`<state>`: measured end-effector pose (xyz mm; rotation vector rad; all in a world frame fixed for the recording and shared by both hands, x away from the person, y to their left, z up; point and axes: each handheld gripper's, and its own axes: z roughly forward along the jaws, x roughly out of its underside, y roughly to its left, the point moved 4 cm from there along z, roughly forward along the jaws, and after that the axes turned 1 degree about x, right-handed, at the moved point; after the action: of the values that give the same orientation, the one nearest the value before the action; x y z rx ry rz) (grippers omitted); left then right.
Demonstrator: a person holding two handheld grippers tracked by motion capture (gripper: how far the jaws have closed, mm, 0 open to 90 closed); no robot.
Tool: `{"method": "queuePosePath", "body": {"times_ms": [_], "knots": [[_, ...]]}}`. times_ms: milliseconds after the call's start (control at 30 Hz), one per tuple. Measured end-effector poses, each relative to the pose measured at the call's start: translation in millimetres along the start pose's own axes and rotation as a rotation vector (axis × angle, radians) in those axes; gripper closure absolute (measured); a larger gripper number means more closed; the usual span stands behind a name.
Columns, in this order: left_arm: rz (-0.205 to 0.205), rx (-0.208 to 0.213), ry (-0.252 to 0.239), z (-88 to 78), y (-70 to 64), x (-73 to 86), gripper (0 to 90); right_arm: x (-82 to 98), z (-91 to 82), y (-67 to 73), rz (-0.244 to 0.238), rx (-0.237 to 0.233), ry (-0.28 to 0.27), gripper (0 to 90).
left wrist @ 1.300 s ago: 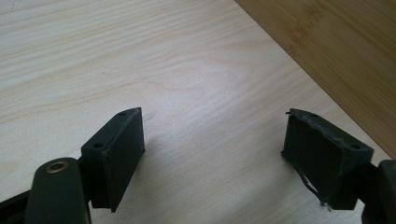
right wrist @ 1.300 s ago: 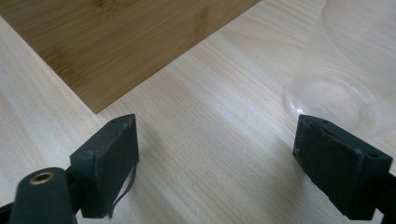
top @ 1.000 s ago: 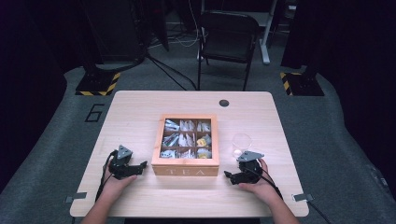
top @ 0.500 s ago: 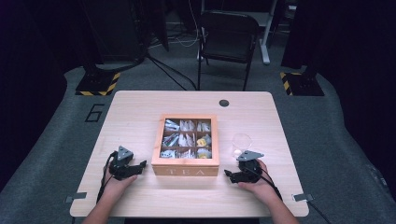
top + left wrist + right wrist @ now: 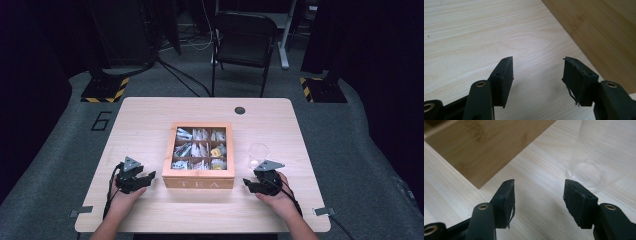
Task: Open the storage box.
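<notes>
A wooden tea box (image 5: 200,176) with its lid off stands at the middle of the table, its compartments filled with tea bags (image 5: 192,149). A clear glass (image 5: 258,153) stands just right of it. My left gripper (image 5: 148,176) rests on the table left of the box, pointing at its front corner; its jaws have just been closing and stand open with nothing between them (image 5: 537,71). The box's side (image 5: 599,27) is close ahead. My right gripper (image 5: 246,184) rests right of the box, below the glass (image 5: 596,157), jaws also just closing, open on bare wood (image 5: 539,192).
The light wooden table (image 5: 145,120) has a round dark cable hole (image 5: 240,110) near its far edge. A black chair (image 5: 244,40) stands beyond the table. A person's hands hold both grippers at the near edge.
Both grippers' jaws stand a little narrower than before. Neither hand has shifted on the table, and the box and glass are where they were.
</notes>
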<state>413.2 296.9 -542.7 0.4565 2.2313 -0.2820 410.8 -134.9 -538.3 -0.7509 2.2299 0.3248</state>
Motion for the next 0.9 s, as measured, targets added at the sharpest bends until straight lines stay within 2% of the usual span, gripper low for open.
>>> {"method": "queuePosePath", "body": {"times_ms": [67,133,167,300,400,467,667,900], "knots": [[0.001,-0.005,-0.003,-3.0,-3.0,-1.0,41.7,-2.5,-4.3,3.2,-0.024,0.010,-0.013,41.7],[0.002,-0.003,-0.004,-3.9,-3.9,-1.3,41.8,-3.3,-5.3,5.1,-0.022,0.012,-0.022,41.7],[0.000,-0.001,0.001,-5.4,-5.0,-1.7,42.2,-5.5,-7.1,7.4,-0.038,0.019,-0.041,41.9],[-0.012,-0.006,-0.017,-11.5,-8.3,-3.8,43.7,-8.5,-12.4,12.2,-0.044,0.031,-0.050,43.3],[-0.028,0.000,-0.026,-18.4,-10.4,-5.3,44.5,-9.6,-14.8,13.1,-0.034,0.035,-0.057,43.8],[-0.032,0.009,-0.027,-23.4,-12.3,-6.0,45.0,-11.8,-19.3,14.7,-0.008,0.028,-0.072,45.0],[-0.012,-0.003,-0.078,-34.9,-19.3,-10.0,45.5,-15.3,-26.3,17.5,0.037,0.017,-0.094,45.5],[-0.001,0.005,-0.084,-39.5,-23.6,-11.4,46.0,-17.7,-29.4,20.2,0.048,0.001,-0.114,45.4]]}}
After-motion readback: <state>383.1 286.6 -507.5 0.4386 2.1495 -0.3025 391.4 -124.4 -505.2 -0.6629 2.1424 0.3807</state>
